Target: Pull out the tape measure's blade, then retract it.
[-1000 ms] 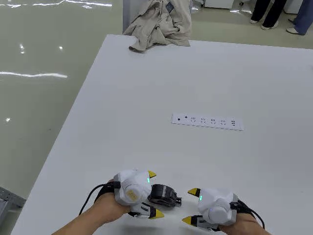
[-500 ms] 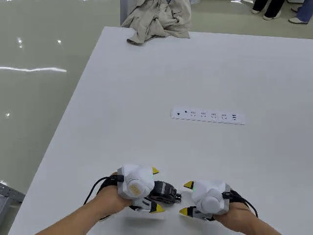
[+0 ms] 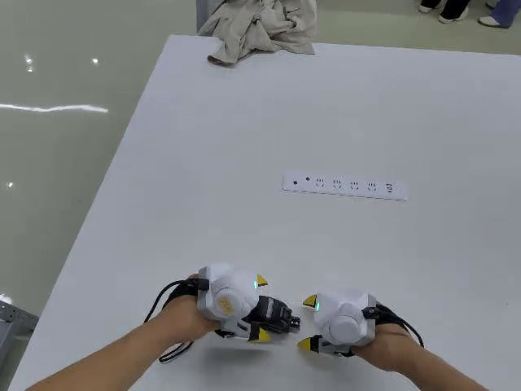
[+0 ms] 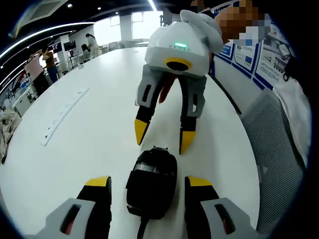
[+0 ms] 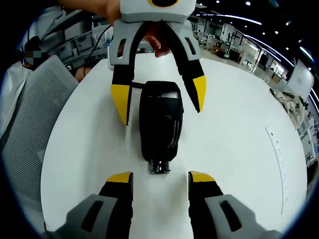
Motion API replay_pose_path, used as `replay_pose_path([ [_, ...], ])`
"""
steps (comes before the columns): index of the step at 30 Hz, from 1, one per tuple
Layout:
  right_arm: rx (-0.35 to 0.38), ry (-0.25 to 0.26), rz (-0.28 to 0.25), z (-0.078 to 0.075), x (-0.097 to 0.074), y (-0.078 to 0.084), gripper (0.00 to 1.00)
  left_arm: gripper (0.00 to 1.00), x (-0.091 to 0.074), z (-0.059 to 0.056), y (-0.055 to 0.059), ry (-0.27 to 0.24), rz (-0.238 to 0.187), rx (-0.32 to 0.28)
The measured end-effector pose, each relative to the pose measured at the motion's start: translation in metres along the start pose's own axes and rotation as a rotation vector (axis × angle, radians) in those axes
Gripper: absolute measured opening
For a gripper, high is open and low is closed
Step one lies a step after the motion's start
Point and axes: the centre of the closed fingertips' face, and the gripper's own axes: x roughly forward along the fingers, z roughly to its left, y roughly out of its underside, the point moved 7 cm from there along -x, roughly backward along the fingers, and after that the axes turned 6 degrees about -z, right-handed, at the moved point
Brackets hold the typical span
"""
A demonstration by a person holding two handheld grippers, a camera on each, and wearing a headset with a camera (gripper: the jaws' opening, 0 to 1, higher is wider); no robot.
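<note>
A black tape measure lies on the white table near its front edge. My left gripper stands open around its body, with a gap on each side. In the left gripper view the tape measure sits between the yellow-tipped fingers, and the right gripper faces it from beyond. My right gripper is open, its tips just short of the case's metal hook end. In the right gripper view the hook pokes out just ahead of the right gripper. The left gripper flanks the tape measure.
A white power strip lies mid-table, beyond both grippers. A heap of beige clothing rests at the far left corner. The table's left edge drops to a shiny floor. A grey mesh chair back stands close behind me.
The right gripper has come a little left, closer to the tape measure's hook end. The left gripper has stayed around the case. The head camera has tipped slightly.
</note>
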Motion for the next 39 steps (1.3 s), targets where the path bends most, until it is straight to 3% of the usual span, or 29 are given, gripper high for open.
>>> replay_pose_path([
  [9, -0.017, -0.015, -0.001, -0.004, 0.006, 0.002, 0.38, 0.49, 0.003, -0.002, 0.001, 0.025, 0.018, 0.026],
  [12, -0.004, -0.024, -0.014, -0.004, 0.008, -0.001, 0.38, 0.49, 0.004, -0.004, 0.0, 0.033, 0.053, 0.082],
  [21, 0.024, -0.05, -0.026, -0.005, 0.013, -0.002, 0.33, 0.42, 0.008, -0.004, -0.004, 0.057, 0.052, 0.103],
  [39, 0.021, -0.082, -0.021, -0.003, 0.014, -0.003, 0.22, 0.4, 0.011, -0.003, 0.001, 0.073, 0.078, 0.123],
])
